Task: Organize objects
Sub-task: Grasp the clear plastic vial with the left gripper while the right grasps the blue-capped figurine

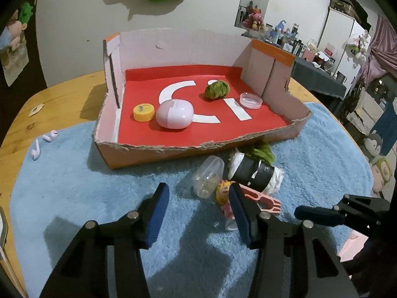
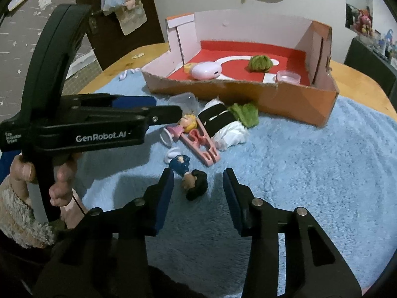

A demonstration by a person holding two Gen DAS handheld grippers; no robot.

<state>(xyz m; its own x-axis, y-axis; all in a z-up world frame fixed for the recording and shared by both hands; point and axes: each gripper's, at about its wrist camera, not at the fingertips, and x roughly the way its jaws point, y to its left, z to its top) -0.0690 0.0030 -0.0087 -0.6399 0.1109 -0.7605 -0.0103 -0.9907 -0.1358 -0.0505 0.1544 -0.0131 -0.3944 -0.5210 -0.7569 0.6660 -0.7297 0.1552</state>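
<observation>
Holding both tools low over the fluffy blue mat (image 1: 74, 186), we keep our left gripper (image 1: 198, 213) level, jaws spread wide with nothing between them. In the right wrist view our left hand (image 2: 37, 176) wraps its black handle from below at 9 o'clock, and the tool reaches in sideways toward 3 o'clock. Our right gripper (image 2: 198, 196) also stands with jaws apart, gripping nothing.

Just ahead of the right gripper lies a small dark-haired figurine in a blue outfit (image 2: 189, 173), its long axis running from 11 to 5 o'clock, head nearest us, between the jaws' tips but touching neither.

Beyond it, toward 12 o'clock, sits a loose pile: a pink plastic clip (image 2: 202, 146), a blonde figurine in pink (image 2: 186, 124), a clear plastic capsule (image 1: 207, 176) lying on its side, a black-and-white roll (image 1: 255, 171) and a green leafy piece (image 2: 244, 114).

At 12 o'clock on the wooden worktop (image 1: 57, 101) rests the torn cardboard tray with a red floor (image 1: 153, 152), holding a pink egg-shaped case (image 1: 174, 114), a yellow bottle cap (image 1: 143, 112), a green yarn-like ball (image 1: 217, 89) and a clear round lid (image 1: 251, 100). Two pale pink earbuds (image 1: 43, 142) lie at 9 o'clock on the mat.
</observation>
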